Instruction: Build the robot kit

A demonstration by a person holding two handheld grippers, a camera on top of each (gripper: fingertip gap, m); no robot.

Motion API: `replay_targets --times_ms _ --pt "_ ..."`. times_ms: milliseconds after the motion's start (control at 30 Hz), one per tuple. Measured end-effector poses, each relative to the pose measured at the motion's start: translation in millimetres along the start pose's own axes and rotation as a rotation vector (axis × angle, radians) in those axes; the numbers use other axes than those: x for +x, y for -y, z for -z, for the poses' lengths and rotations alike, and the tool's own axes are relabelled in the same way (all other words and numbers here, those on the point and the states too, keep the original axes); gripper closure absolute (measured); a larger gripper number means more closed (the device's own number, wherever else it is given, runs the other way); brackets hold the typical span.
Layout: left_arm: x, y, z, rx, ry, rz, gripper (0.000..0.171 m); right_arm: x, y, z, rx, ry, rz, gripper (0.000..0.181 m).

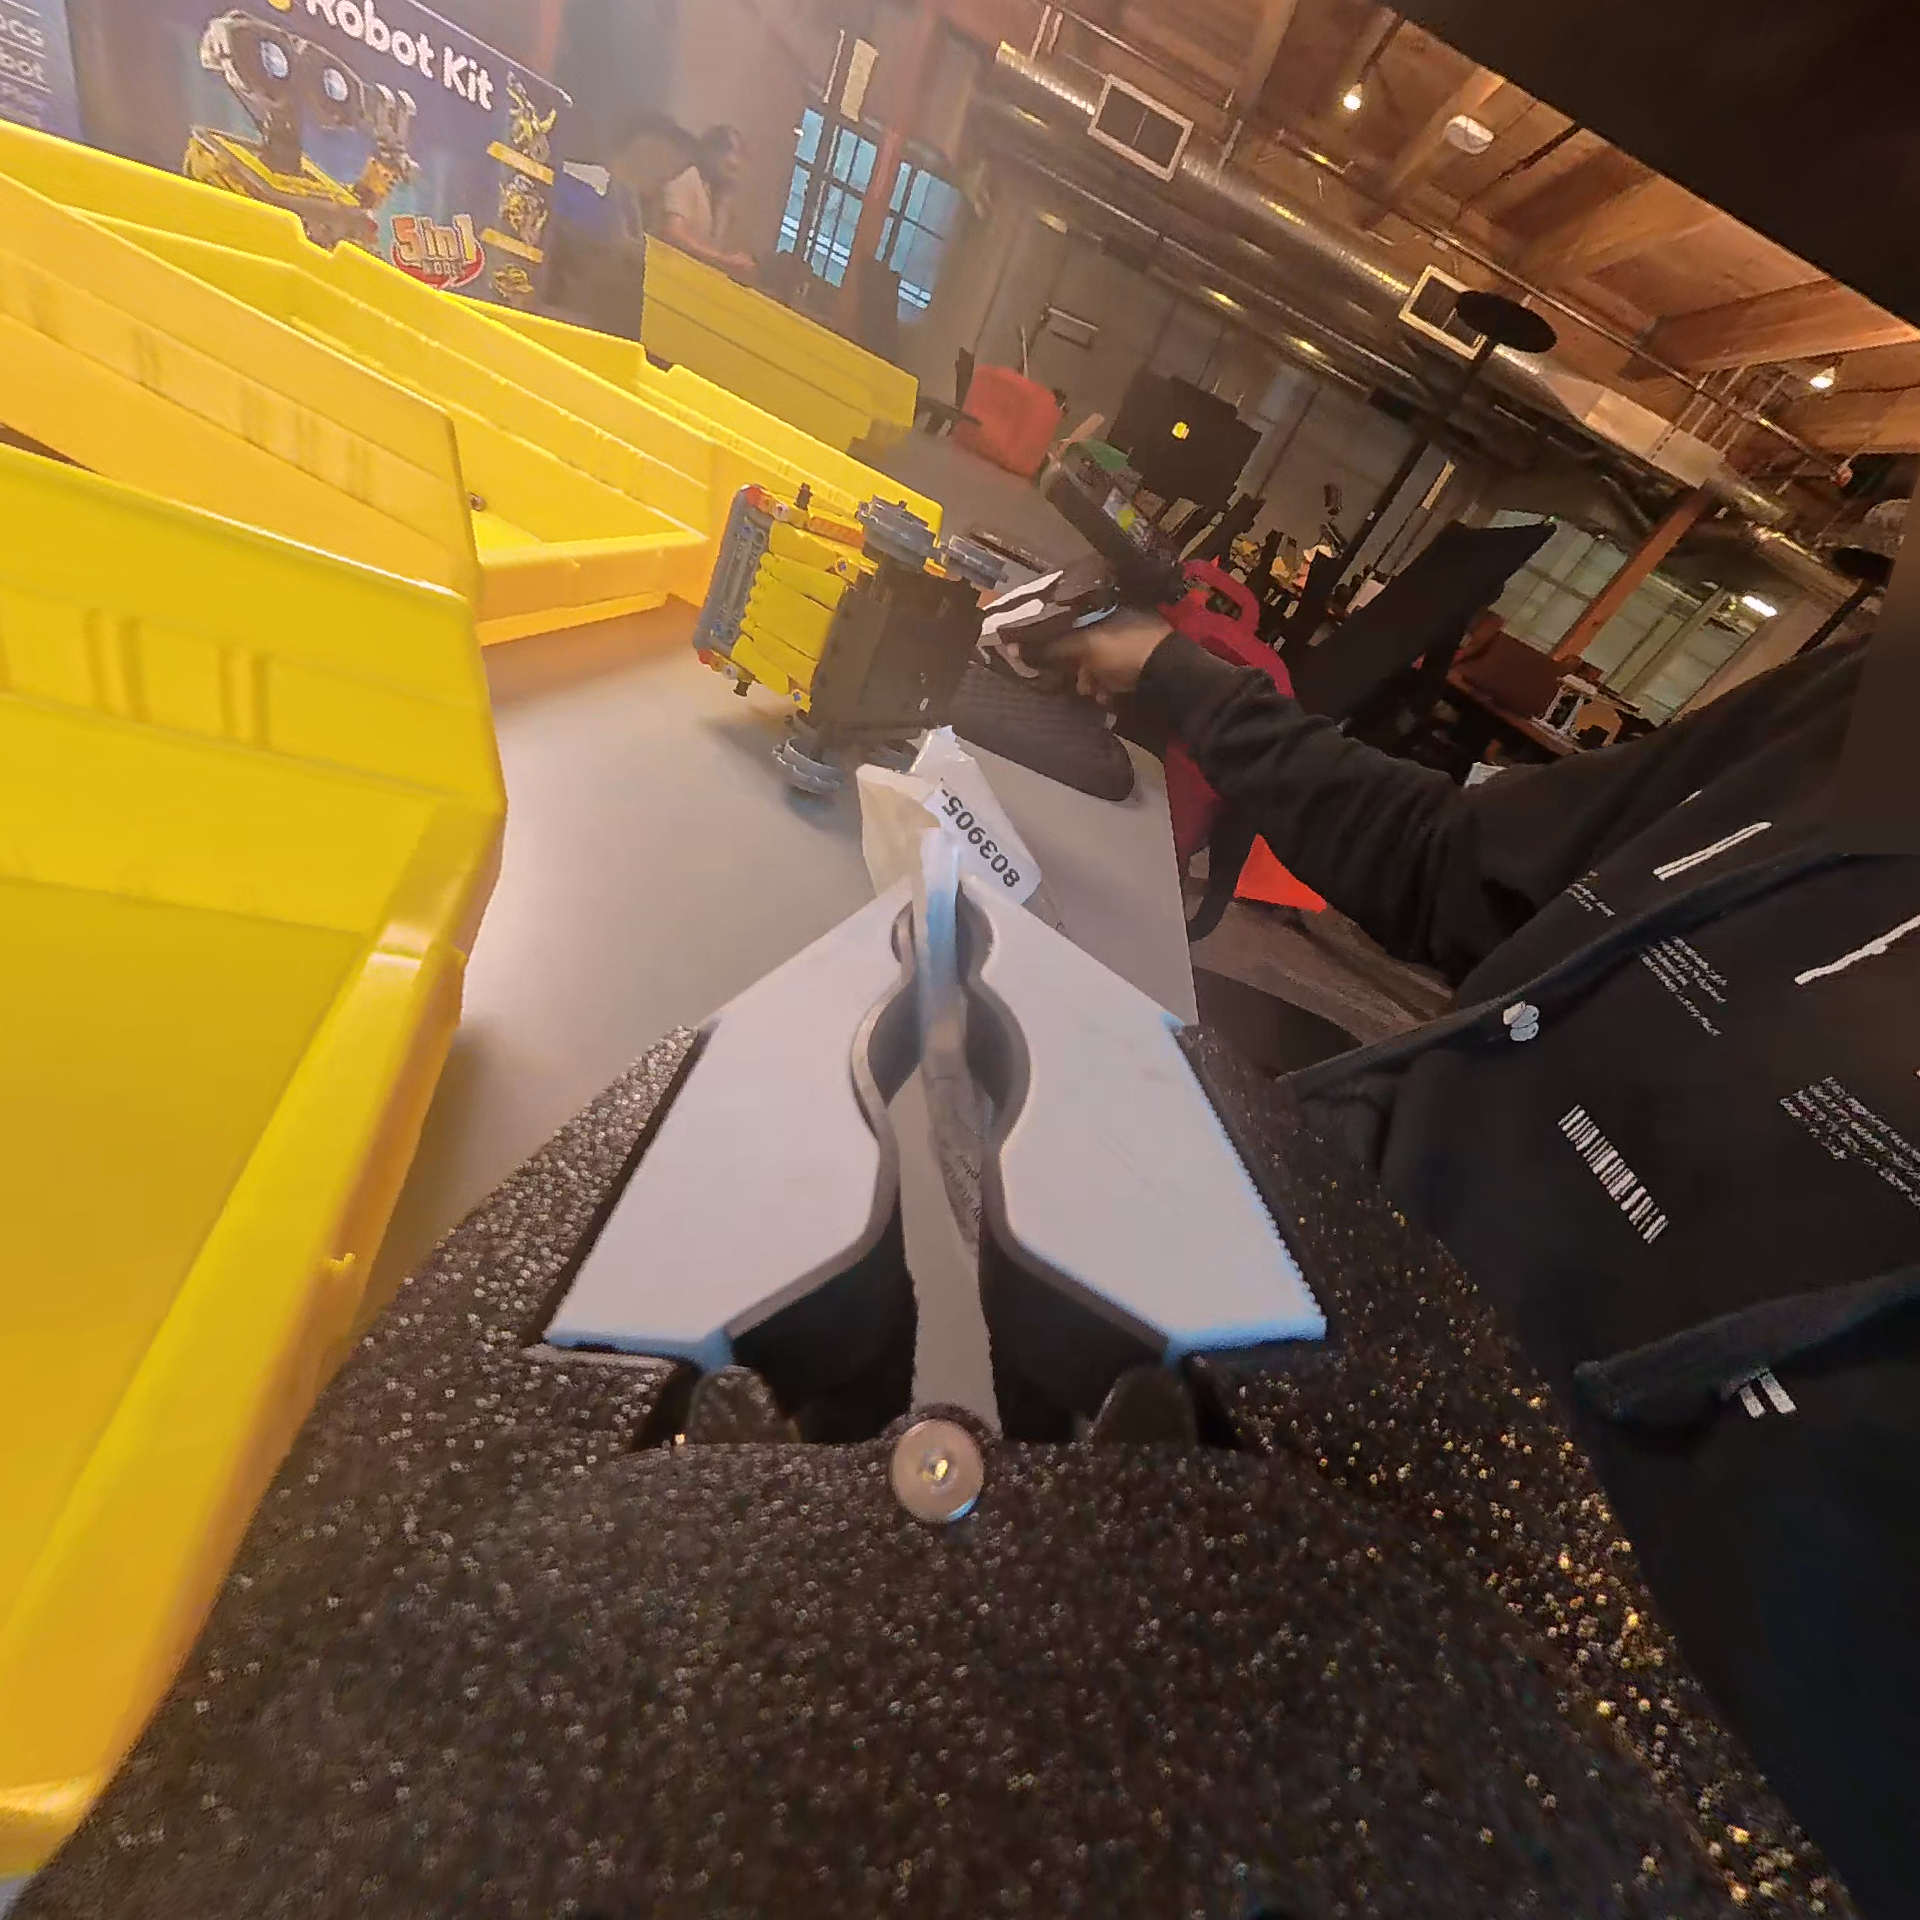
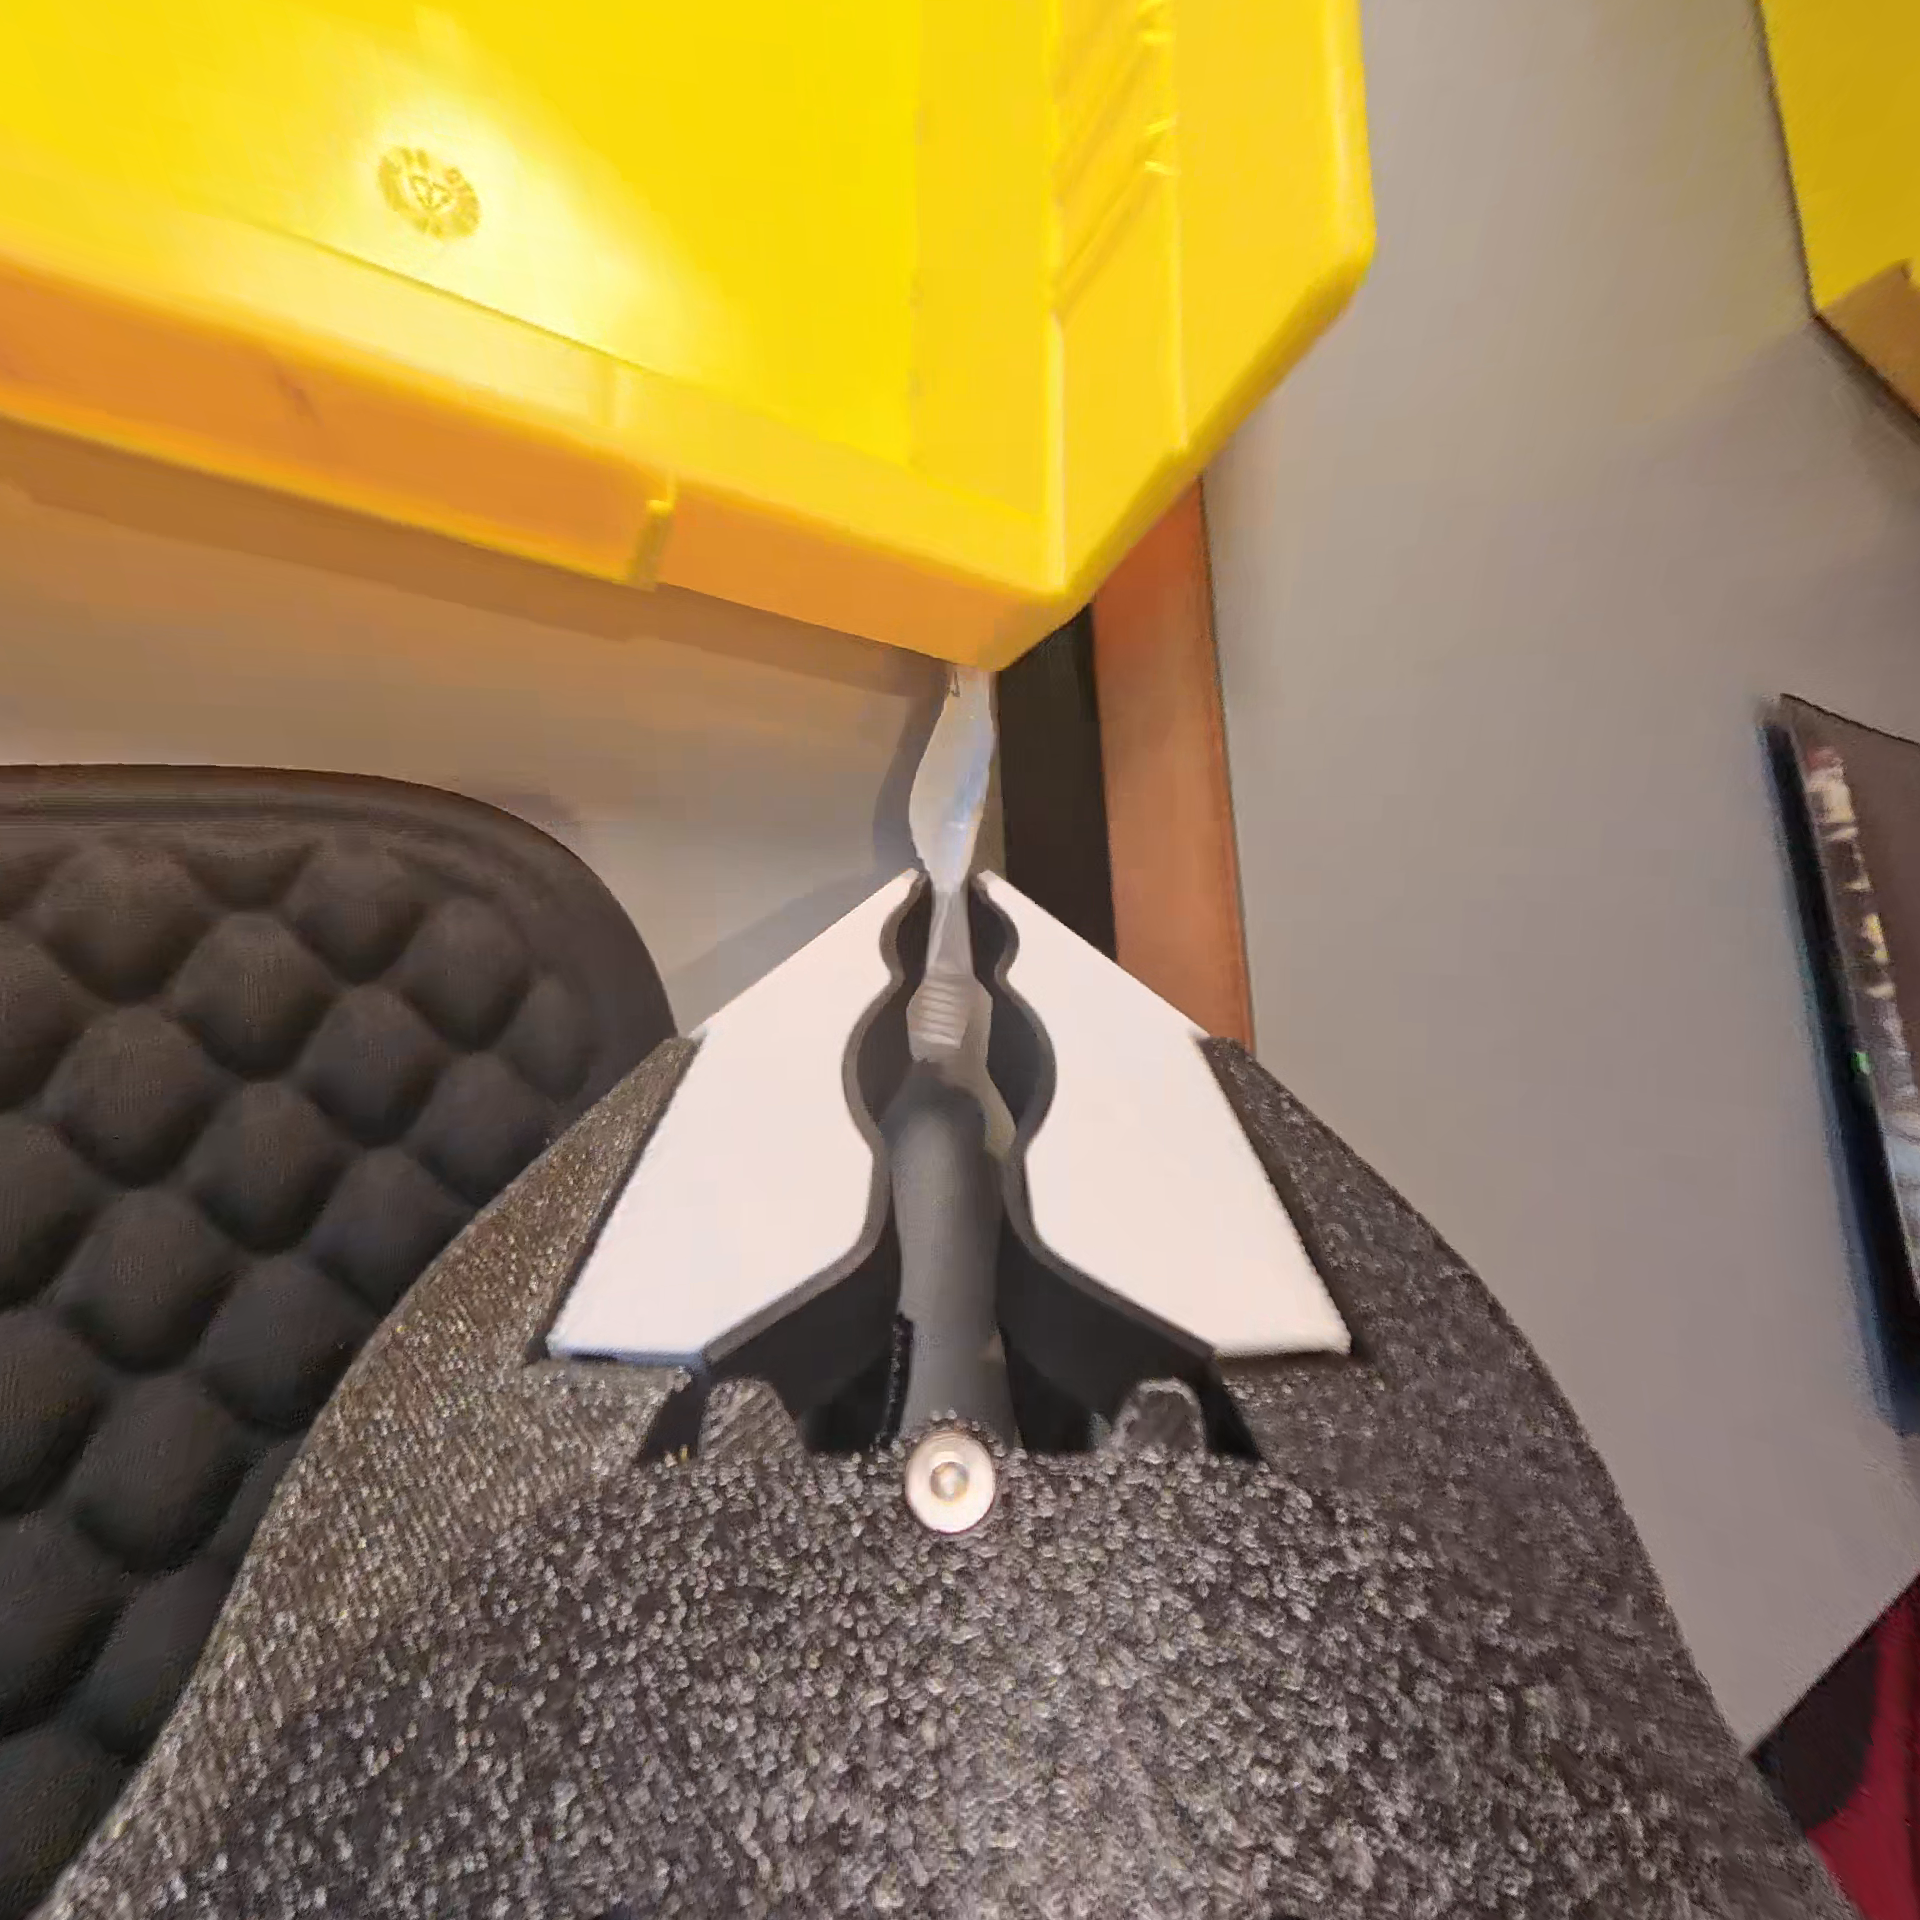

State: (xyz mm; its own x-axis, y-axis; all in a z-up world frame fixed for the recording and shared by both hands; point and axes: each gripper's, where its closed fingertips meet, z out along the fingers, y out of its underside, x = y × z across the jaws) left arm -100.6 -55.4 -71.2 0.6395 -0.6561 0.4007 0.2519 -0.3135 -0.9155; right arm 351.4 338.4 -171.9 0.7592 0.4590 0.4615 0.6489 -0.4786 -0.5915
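My left gripper point(image 1: 940, 896) is shut on a clear plastic bag point(image 1: 914, 800) that bears a white label. The bag sticks out past the fingertips above the grey table point(image 1: 644, 883). A yellow and black brick-built model point(image 1: 821, 623) lies tilted on the table beyond it. The right gripper point(image 1: 1023, 615) shows farther off beside the model, held by a hand in a black sleeve point(image 1: 1299, 790). In the right wrist view my right gripper point(image 2: 948, 883) is shut on a thin twisted strip of clear plastic point(image 2: 954, 779). The strip's tip reaches the corner of a yellow bin point(image 2: 727, 312).
Several yellow bins point(image 1: 208, 831) line the left side and back of the table. A printed kit box point(image 1: 343, 135) stands behind them. A black quilted pad point(image 2: 229, 1039) lies by the right gripper. A dark flat object point(image 2: 1849, 1018) lies at the right. People sit far back. There is about 60 cm between the tips of the two grippers. Between my right fingertips and the dark flat object point(image 2: 1849, 1018) there is roughly 25 cm.
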Motion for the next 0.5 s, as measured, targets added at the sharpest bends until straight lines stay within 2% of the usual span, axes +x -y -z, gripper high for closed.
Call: replay_targets --times_ms 67,167,267,400,500 --pt "0.7 -1.6 0.8 -0.001 0.005 -0.005 0.171 -4.7 -0.8 -4.3 -0.023 0.016 -0.004 0.162" --pt "0.6 -3.5 3.7 0.004 0.013 0.0 0.171 -6.7 5.8 1.4 0.023 0.044 -0.025 0.155" --pt "1.8 -1.0 5.9 0.021 0.012 0.0 0.171 -1.4 24.0 26.6 0.149 0.047 -0.048 0.15" --pt "4.1 2.5 3.2 0.032 0.003 -0.01 0.171 -15.9 84.8 109.9 0.561 0.143 -0.114 0.139" --pt "2.0 6.1 -1.6 0.048 0.014 -0.02 0.171 -65.5 124.6 194.5 0.844 0.357 -0.095 0.139"
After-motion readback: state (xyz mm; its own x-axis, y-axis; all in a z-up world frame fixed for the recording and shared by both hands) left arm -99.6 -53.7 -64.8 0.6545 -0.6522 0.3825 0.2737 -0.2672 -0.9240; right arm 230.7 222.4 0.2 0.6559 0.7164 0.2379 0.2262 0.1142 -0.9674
